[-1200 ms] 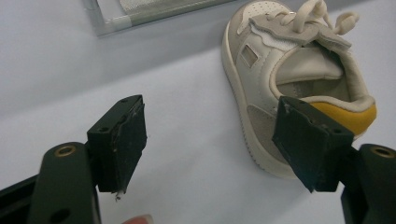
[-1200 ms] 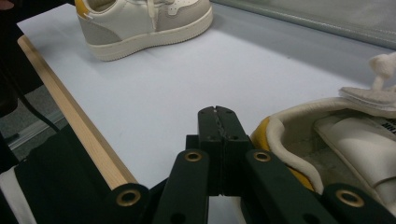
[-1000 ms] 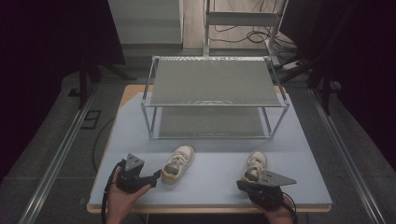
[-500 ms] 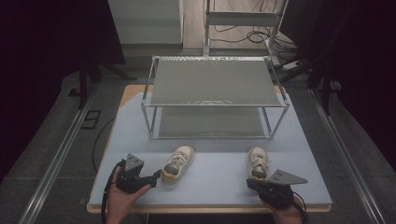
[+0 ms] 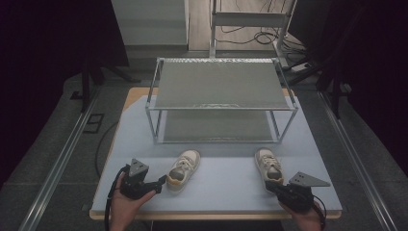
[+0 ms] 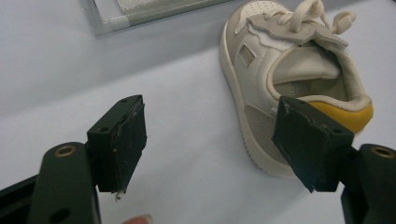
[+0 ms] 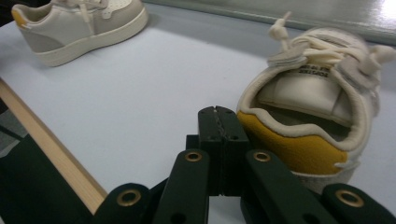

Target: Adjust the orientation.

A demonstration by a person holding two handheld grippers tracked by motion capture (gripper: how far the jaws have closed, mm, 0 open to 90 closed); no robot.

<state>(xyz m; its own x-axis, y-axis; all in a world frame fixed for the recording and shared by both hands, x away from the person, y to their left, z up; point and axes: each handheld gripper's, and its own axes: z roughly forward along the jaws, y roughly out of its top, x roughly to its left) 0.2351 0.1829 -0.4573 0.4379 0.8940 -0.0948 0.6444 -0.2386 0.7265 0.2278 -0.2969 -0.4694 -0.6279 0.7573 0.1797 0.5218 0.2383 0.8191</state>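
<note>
On the pale blue table [image 5: 221, 190], in front of a two-tier metal rack [image 5: 221, 103], lie two small cream shoes with yellow heels. In the high view, the left shoe [image 5: 183, 169] sits at about 2 o'clock from the left gripper [image 5: 161, 182], whose jaws stand apart and empty, one pad just beside the shoe's heel. The right shoe [image 5: 268, 165] lies at about 11 o'clock from the right gripper [image 5: 269, 185], whose jaws are pressed together, holding nothing, close behind its heel.
</note>
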